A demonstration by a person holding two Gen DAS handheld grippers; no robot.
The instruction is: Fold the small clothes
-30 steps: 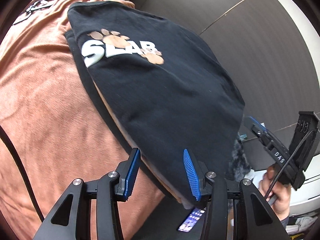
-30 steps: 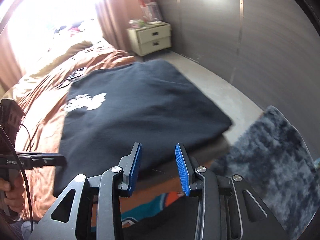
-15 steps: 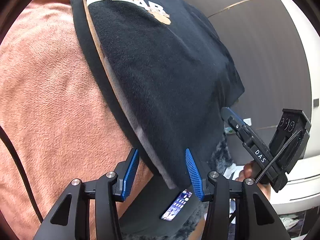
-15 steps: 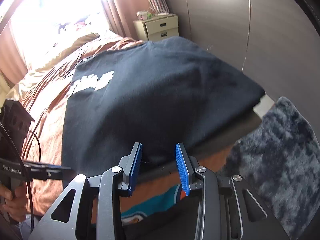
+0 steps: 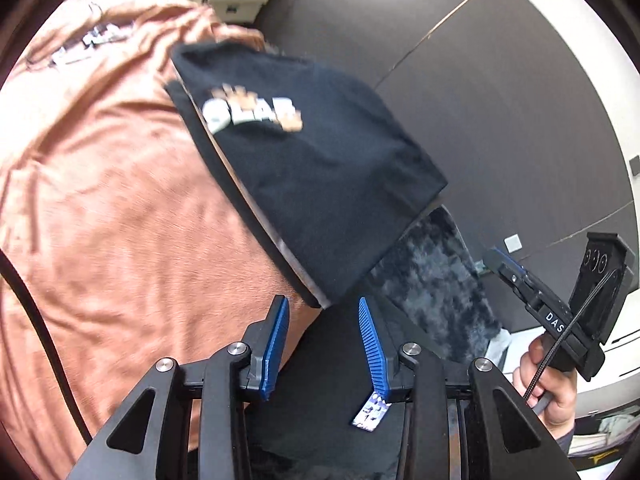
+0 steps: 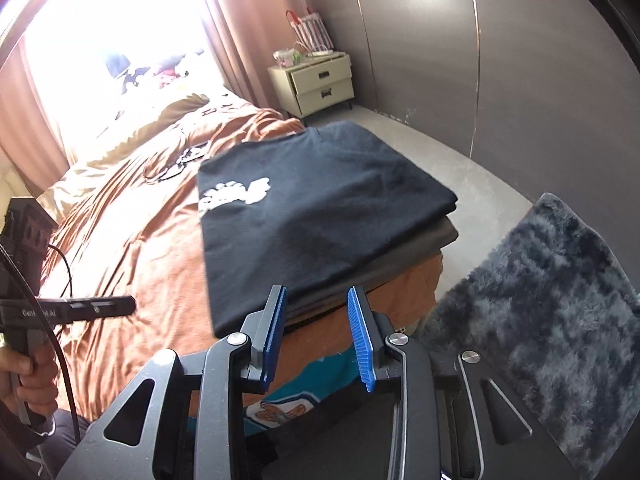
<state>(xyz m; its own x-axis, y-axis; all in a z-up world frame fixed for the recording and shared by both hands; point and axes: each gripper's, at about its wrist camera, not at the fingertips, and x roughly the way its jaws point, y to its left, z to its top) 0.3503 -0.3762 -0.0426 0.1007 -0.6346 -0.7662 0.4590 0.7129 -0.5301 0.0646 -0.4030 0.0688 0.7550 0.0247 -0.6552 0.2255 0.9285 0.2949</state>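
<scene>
- The black T-shirt [image 6: 316, 216] lies folded flat on the bed [image 6: 132, 240], at the corner nearest the floor, on top of another dark folded garment [image 6: 400, 264] whose grey edge shows beneath it.
- Both tools hang just short of the shirt's near edge, touching nothing.
- The left gripper [image 5: 322, 344] has its blue fingers [image 5: 276, 340] spread wide and empty. The shirt's near corner sits just ahead of the gap between them.
- The right gripper [image 6: 316, 336] is likewise spread wide and empty, with the near hem of the stack straight ahead of its fingers [image 6: 360, 340] and slightly above them in the right wrist view.
- The fold looks finished, so I judge this piece done and the next move either a tidy of the stack or a reach for another garment.
- If the stack is to be lifted, what matters is that its long side runs away from both tools toward the nightstand [image 6: 316, 80]. The hem faces them squarely, with neither hand clearly nearer.
- The white chest print with orange paw marks [image 5: 252, 112] reads roughly "SLAB", though blur makes the letters uncertain.
- "DAS" is printed on the right tool's body, seen from the left wrist view.
- A dark fluffy rug [image 6: 560, 300] covers the floor beside the bed.
</scene>
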